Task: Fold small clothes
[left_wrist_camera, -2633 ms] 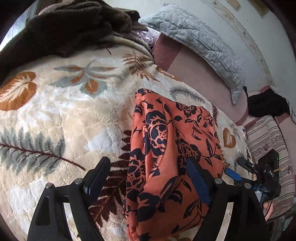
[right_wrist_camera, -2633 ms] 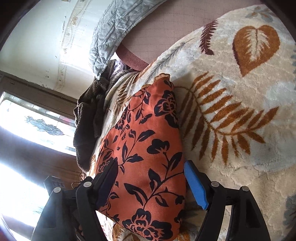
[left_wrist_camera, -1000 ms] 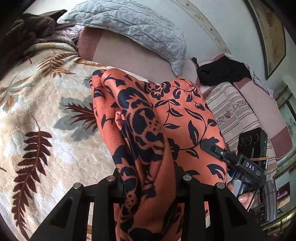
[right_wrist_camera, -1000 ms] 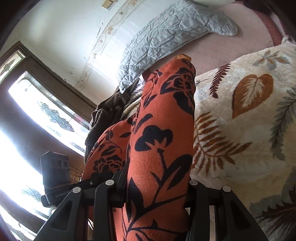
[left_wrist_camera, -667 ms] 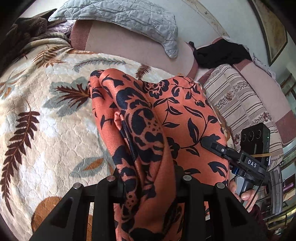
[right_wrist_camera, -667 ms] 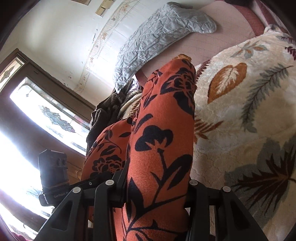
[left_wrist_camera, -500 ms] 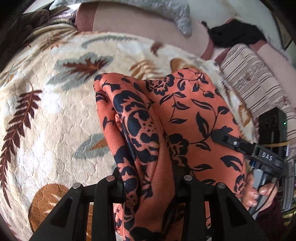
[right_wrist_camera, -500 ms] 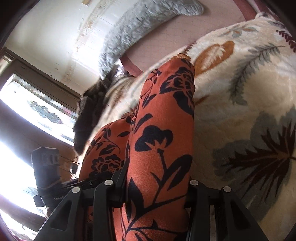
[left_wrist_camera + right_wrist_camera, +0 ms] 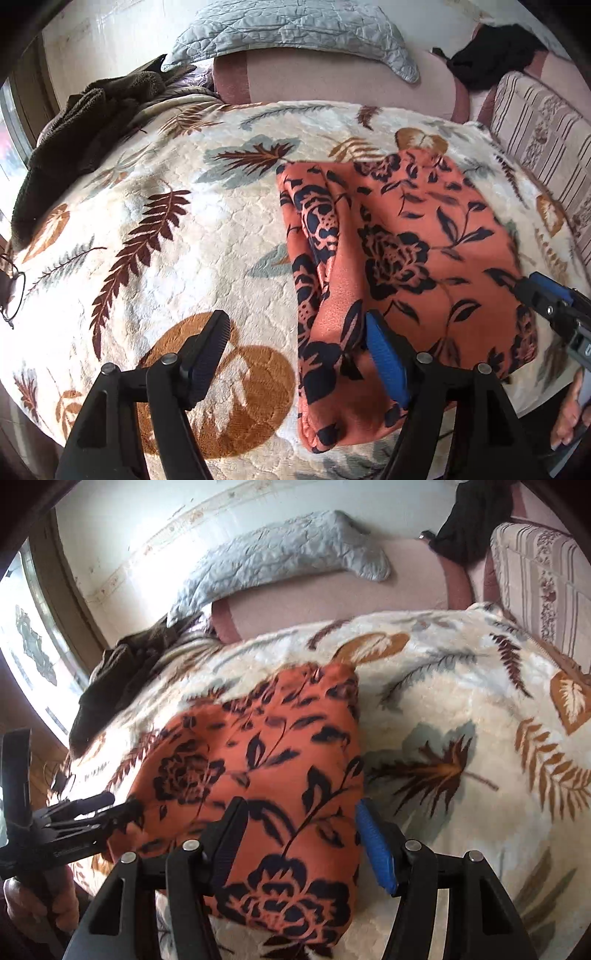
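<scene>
An orange garment with dark blue flowers [image 9: 406,251] lies folded flat on a cream leaf-patterned blanket [image 9: 177,229]. My left gripper [image 9: 295,354] is open; the garment's left folded edge lies between its fingers. The right gripper shows at the right edge of the left wrist view [image 9: 550,299]. In the right wrist view the garment [image 9: 266,753] lies under my open right gripper [image 9: 299,838], its near right corner between the fingers. The left gripper shows at the lower left of that view [image 9: 74,812].
A dark brown towel [image 9: 74,125] lies heaped at the blanket's far left. A grey quilted pillow [image 9: 295,29] rests on the pink bed behind. A black cloth [image 9: 495,51] and a striped cushion [image 9: 543,122] are at the far right. Eyeglasses [image 9: 11,291] lie at the left edge.
Both grippers were shut on the lifted garment. They lowered it onto the blanket and opened, and it now lies flat.
</scene>
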The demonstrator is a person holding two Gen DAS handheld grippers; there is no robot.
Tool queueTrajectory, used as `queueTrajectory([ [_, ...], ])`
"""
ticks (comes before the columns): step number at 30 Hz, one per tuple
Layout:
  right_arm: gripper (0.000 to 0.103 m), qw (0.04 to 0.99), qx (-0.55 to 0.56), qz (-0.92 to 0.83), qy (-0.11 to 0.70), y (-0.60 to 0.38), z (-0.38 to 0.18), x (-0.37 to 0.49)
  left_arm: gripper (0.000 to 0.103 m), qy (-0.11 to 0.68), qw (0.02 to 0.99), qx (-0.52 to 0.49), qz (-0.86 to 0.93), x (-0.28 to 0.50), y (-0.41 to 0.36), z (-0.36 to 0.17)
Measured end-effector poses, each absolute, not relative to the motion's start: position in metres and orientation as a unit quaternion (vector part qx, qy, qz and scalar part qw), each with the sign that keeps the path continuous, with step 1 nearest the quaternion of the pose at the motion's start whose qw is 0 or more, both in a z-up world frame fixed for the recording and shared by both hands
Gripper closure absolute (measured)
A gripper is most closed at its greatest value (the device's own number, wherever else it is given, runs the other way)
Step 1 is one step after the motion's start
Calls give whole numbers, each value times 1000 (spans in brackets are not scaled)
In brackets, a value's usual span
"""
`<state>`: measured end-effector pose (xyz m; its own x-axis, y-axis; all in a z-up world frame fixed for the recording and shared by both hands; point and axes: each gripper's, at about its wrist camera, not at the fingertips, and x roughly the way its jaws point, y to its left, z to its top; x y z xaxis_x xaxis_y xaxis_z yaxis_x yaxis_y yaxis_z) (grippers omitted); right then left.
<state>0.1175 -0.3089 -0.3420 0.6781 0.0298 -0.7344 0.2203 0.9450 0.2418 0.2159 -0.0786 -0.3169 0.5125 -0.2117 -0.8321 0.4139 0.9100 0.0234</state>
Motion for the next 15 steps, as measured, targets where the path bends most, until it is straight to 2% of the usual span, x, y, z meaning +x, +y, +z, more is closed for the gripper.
queueTrajectory([
  [2,39,883,109,-70,450,-292,-367,129,25,471,860,104,-167,216,-76,-324],
  [5,39,884,118,-75,445,-288,-346,123,26,457,868,111,-158,205,-73,-295],
  [7,39,899,134,-67,412,-287,-317,107,26,408,892,122,-151,188,-70,-260],
  [11,39,931,84,-88,343,-272,-250,70,24,329,928,106,-136,150,-59,-189],
  [13,38,942,82,-90,314,-268,-219,53,15,293,942,93,-134,129,-54,-158],
  [15,34,949,80,-98,287,-263,-191,36,11,261,953,87,-126,111,-51,-131],
])
